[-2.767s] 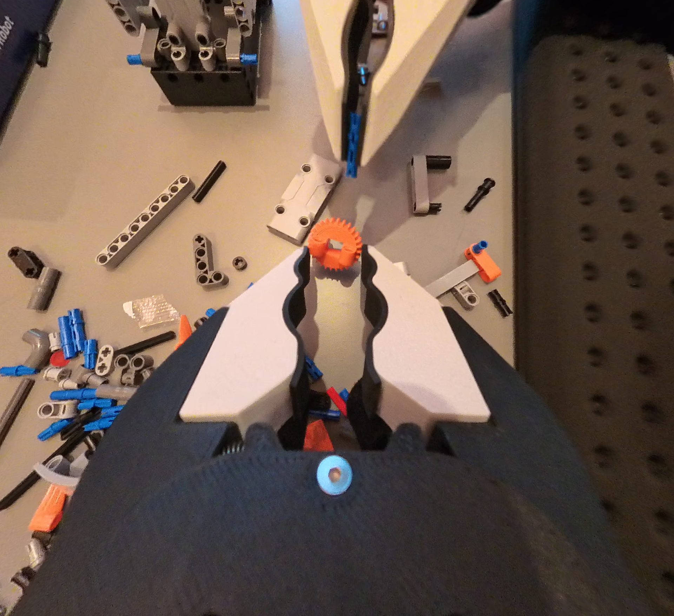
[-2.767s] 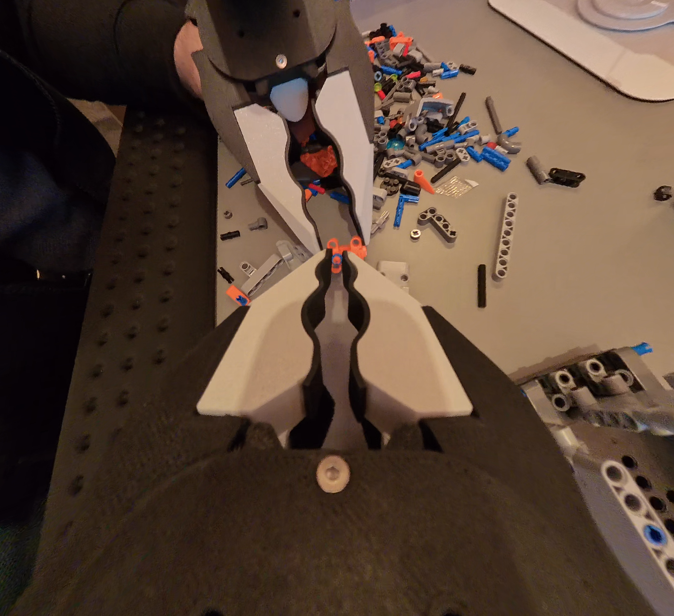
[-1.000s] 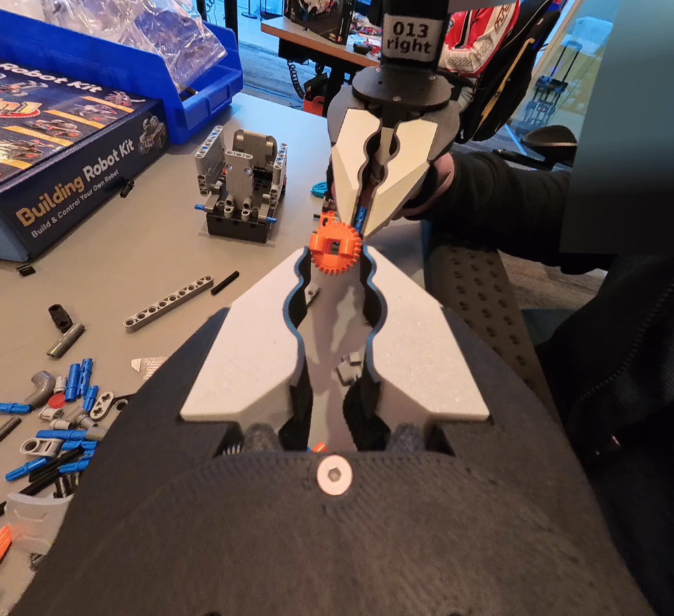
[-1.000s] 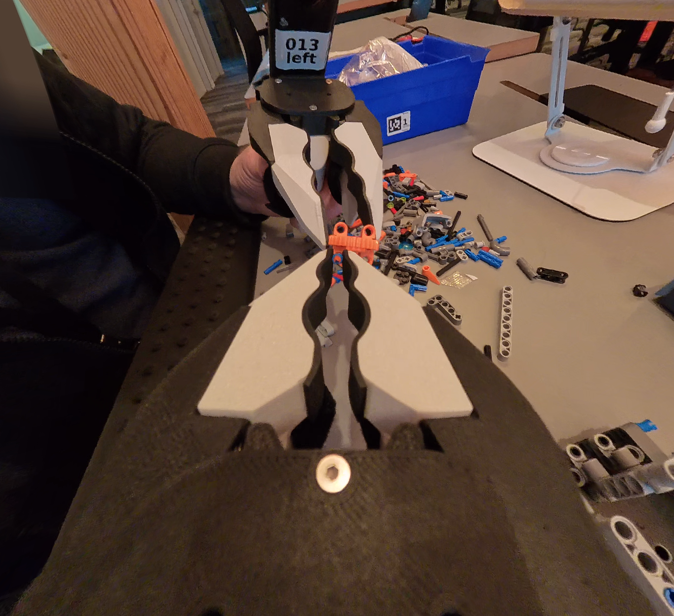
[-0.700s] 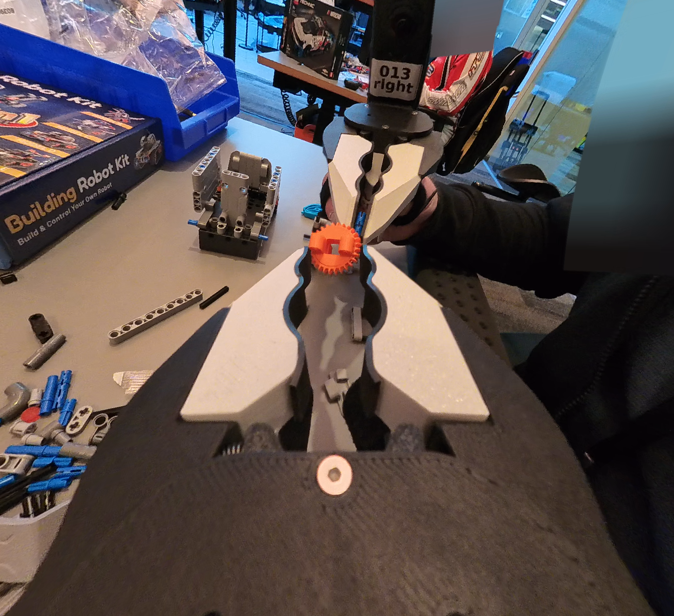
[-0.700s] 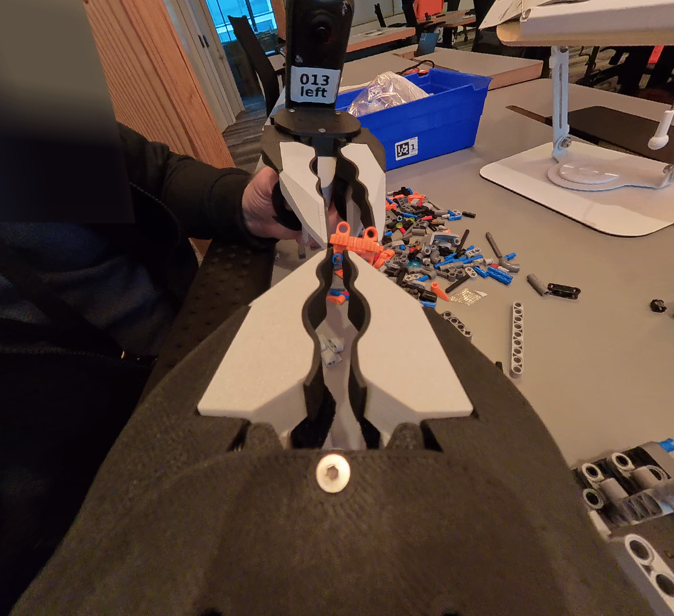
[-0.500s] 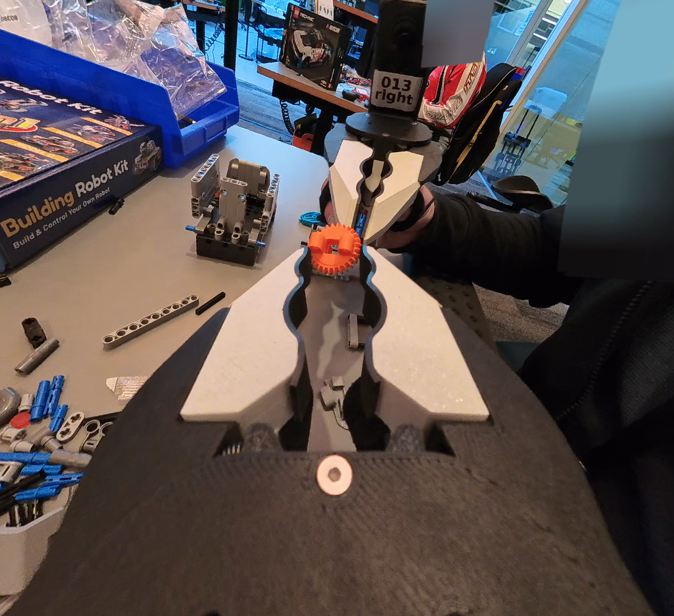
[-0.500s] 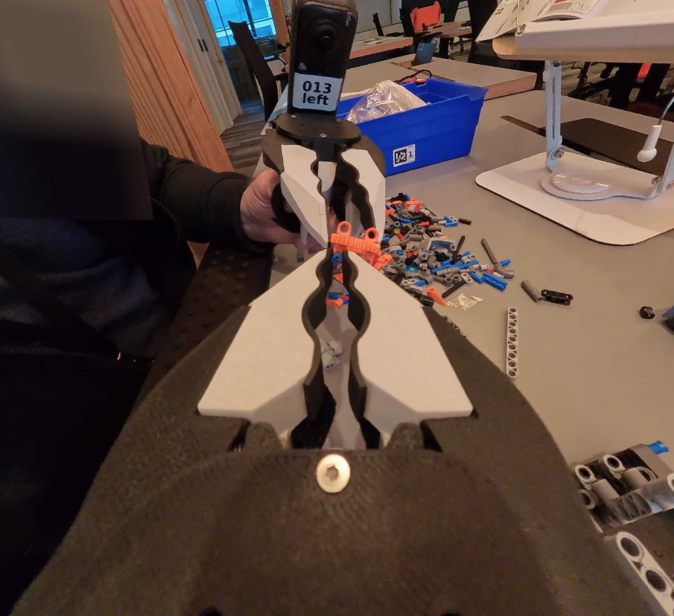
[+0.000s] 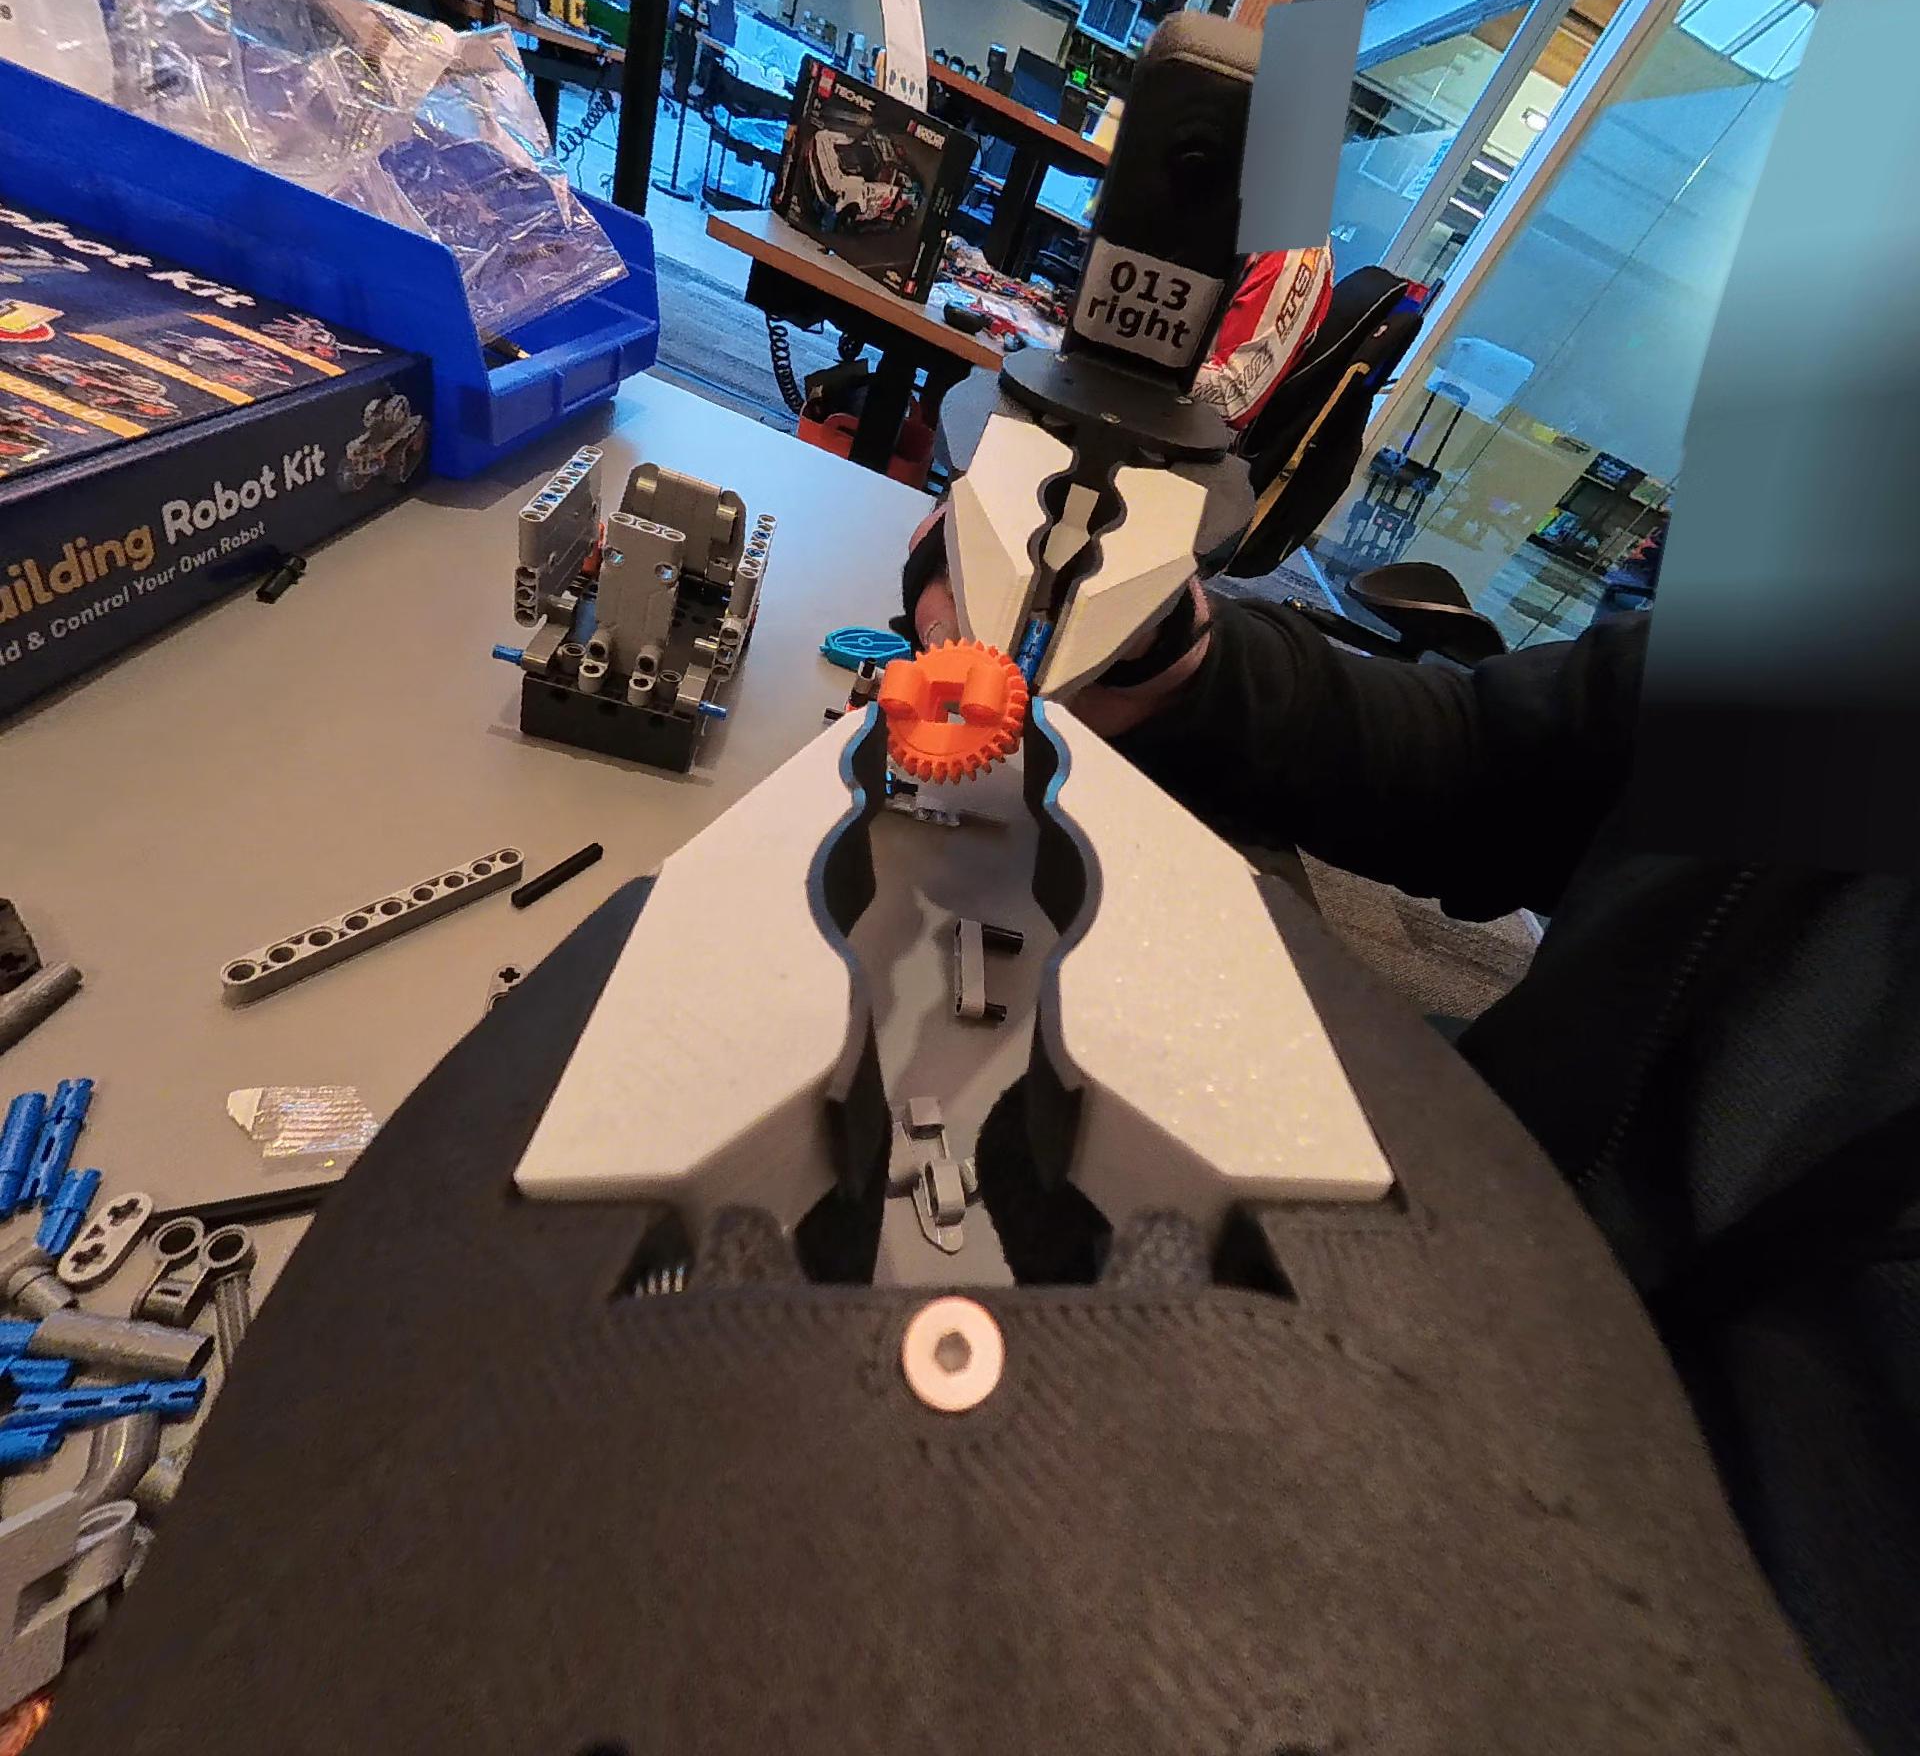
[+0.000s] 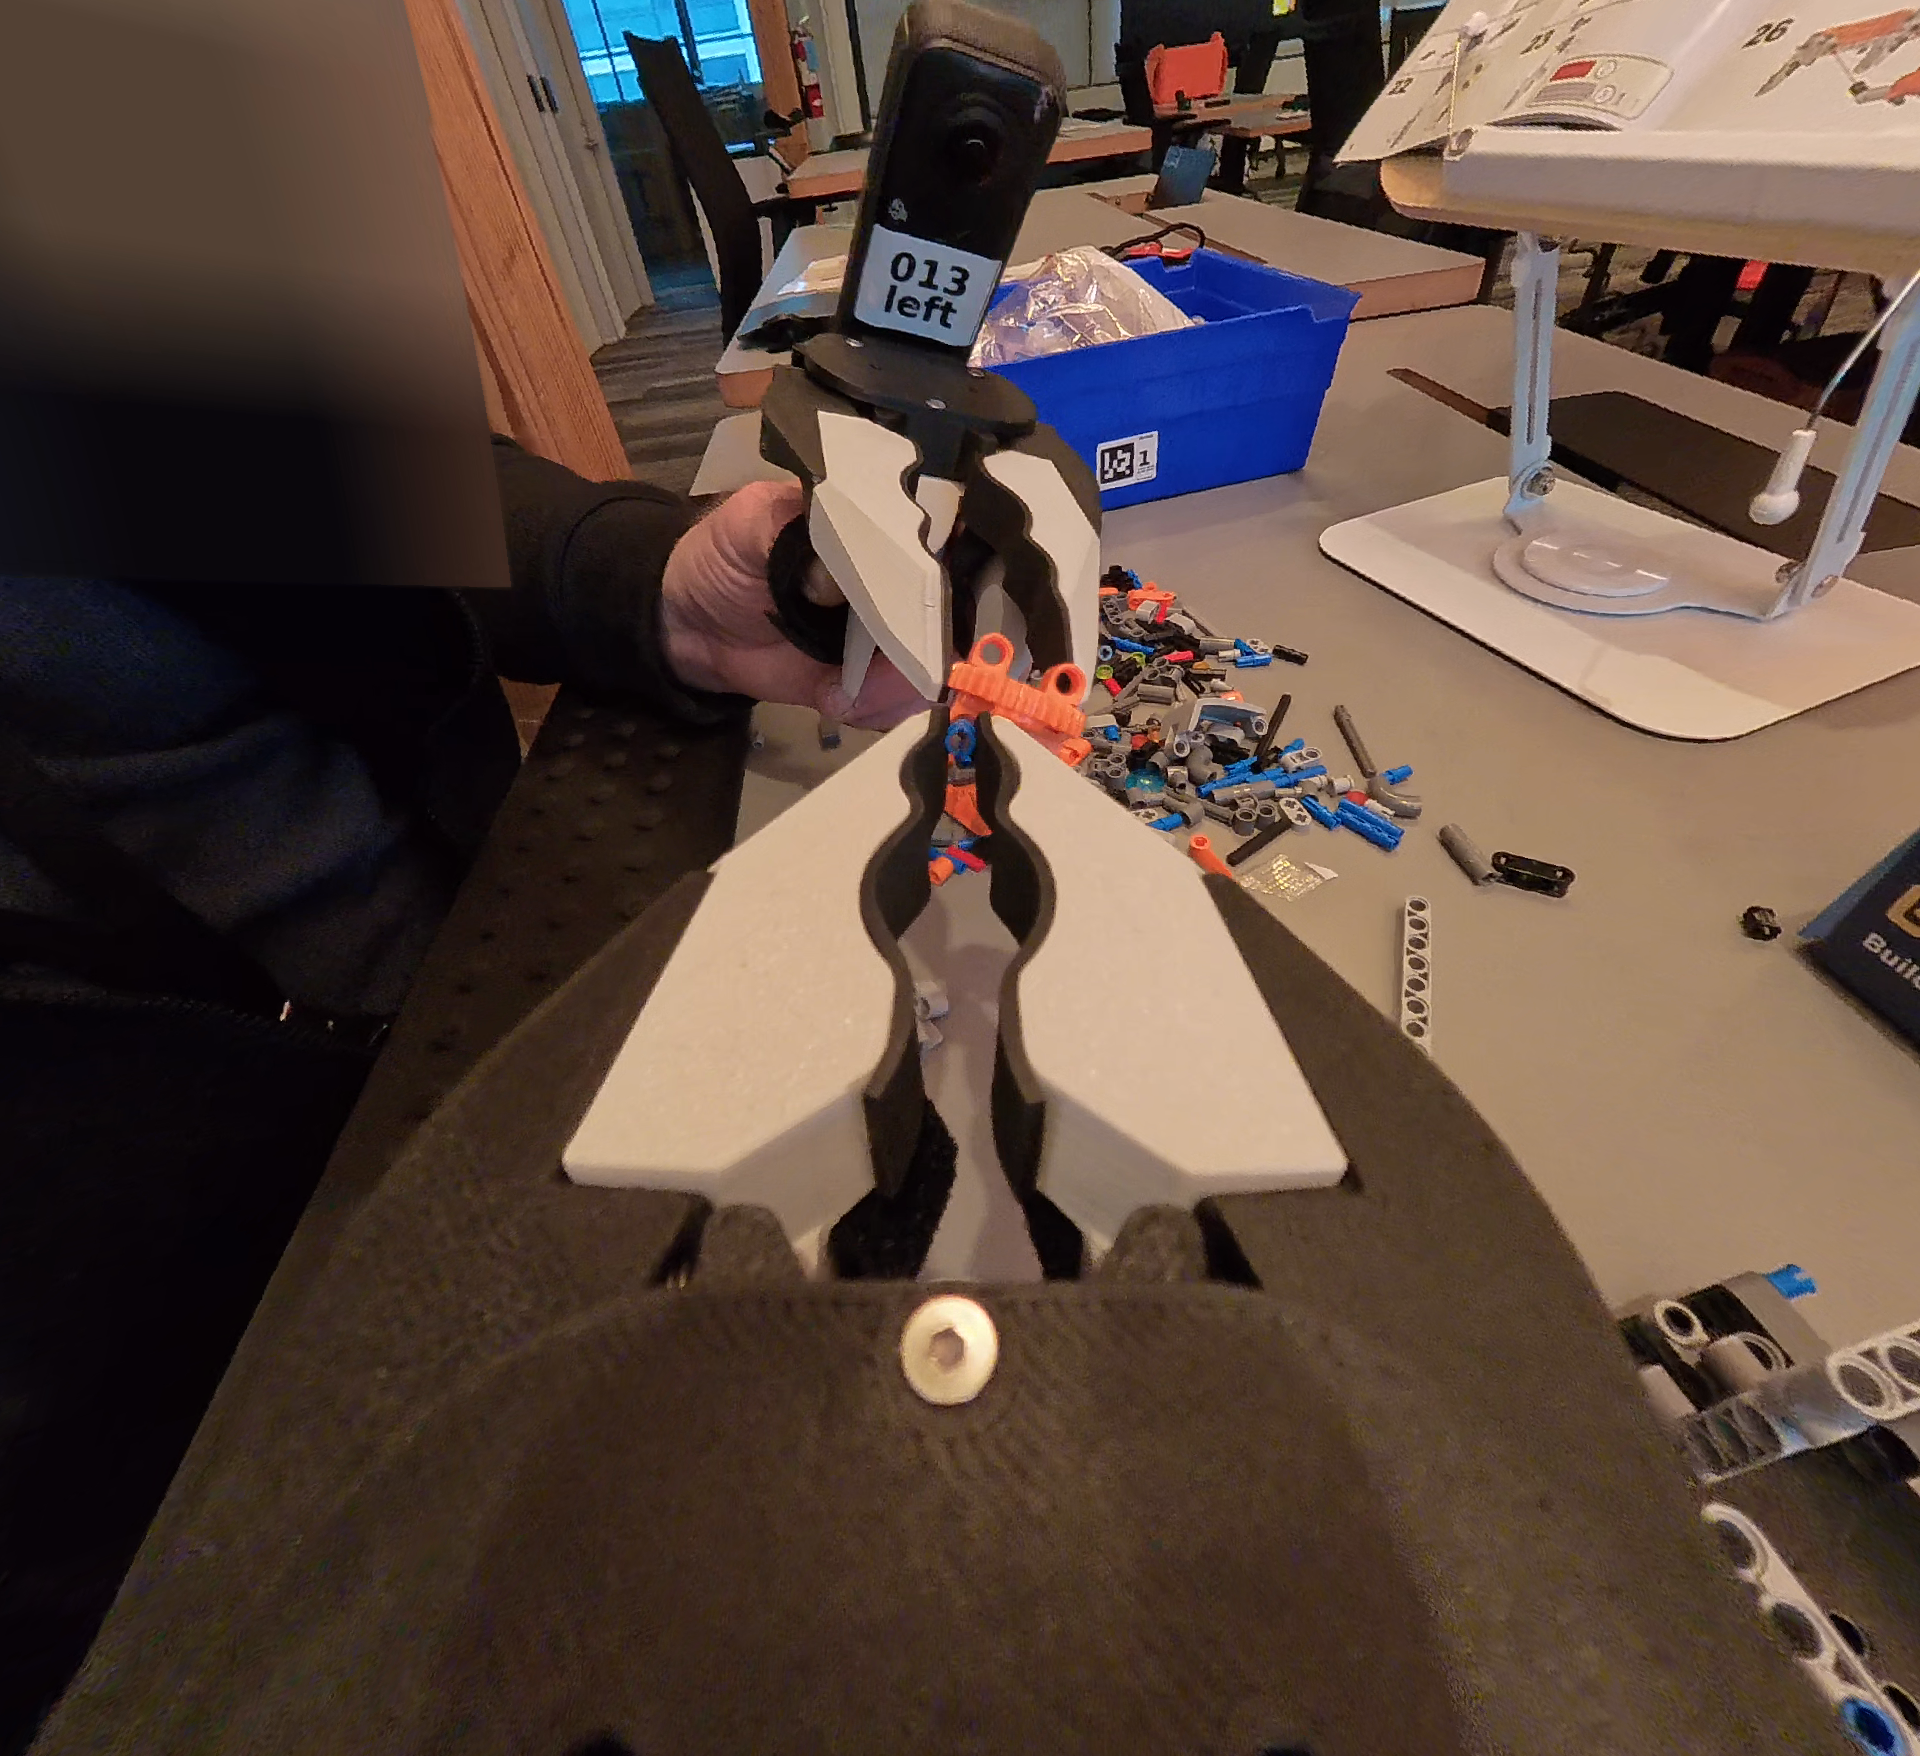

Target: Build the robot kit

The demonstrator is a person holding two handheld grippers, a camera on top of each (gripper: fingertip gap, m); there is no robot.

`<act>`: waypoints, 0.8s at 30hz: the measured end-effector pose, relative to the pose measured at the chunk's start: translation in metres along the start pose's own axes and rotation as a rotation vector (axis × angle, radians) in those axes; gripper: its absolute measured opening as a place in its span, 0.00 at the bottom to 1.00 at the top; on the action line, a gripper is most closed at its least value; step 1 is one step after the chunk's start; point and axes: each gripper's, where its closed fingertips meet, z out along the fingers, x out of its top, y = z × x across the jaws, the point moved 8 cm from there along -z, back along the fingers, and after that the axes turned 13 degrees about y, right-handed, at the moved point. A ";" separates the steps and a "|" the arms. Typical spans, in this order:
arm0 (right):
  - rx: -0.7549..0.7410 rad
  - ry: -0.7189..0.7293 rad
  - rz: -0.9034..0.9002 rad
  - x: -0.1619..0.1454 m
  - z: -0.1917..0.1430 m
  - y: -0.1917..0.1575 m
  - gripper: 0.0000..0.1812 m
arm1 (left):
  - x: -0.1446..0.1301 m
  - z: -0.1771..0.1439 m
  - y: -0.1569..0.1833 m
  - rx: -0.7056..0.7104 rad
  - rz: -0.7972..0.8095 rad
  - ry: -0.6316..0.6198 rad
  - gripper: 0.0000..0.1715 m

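Observation:
My left gripper [image 9: 951, 719] is shut on an orange gear [image 9: 951, 707], held upright in the air above the grey table [image 9: 260, 771]. My right gripper [image 10: 961, 732] is shut on a small blue pin [image 10: 958, 738]. The two grippers face each other tip to tip. In the left wrist view the right gripper [image 9: 1029, 662] sits just behind the gear's right edge, with the blue pin [image 9: 1031, 638] between its tips. In the right wrist view the gear [image 10: 1013, 693] shows edge-on in the left gripper [image 10: 977, 683], just beyond the pin. I cannot tell whether pin and gear touch.
A grey and black brick build [image 9: 634, 605] stands on the table beyond a long grey beam [image 9: 374, 922]. A blue bin [image 9: 343, 262] and a kit box [image 9: 156, 459] lie at the left. A pile of small parts [image 10: 1226, 771], a white book stand [image 10: 1621, 584] and a black perforated mat [image 10: 582, 875] also show. My left and right fingertips are right by each other.
Both grippers have risen from the table and tilted level, still holding the gear and the pin. Over the last second they stay tip to tip with only small shifts.

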 end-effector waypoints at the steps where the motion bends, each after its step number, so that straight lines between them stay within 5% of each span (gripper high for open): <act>1: 0.002 0.002 0.000 0.000 0.000 0.000 0.01 | 0.000 0.000 0.000 -0.004 -0.006 0.003 0.14; 24: 0.022 -0.004 0.000 0.000 0.000 -0.002 0.01 | 0.000 0.000 0.002 -0.021 -0.032 0.017 0.11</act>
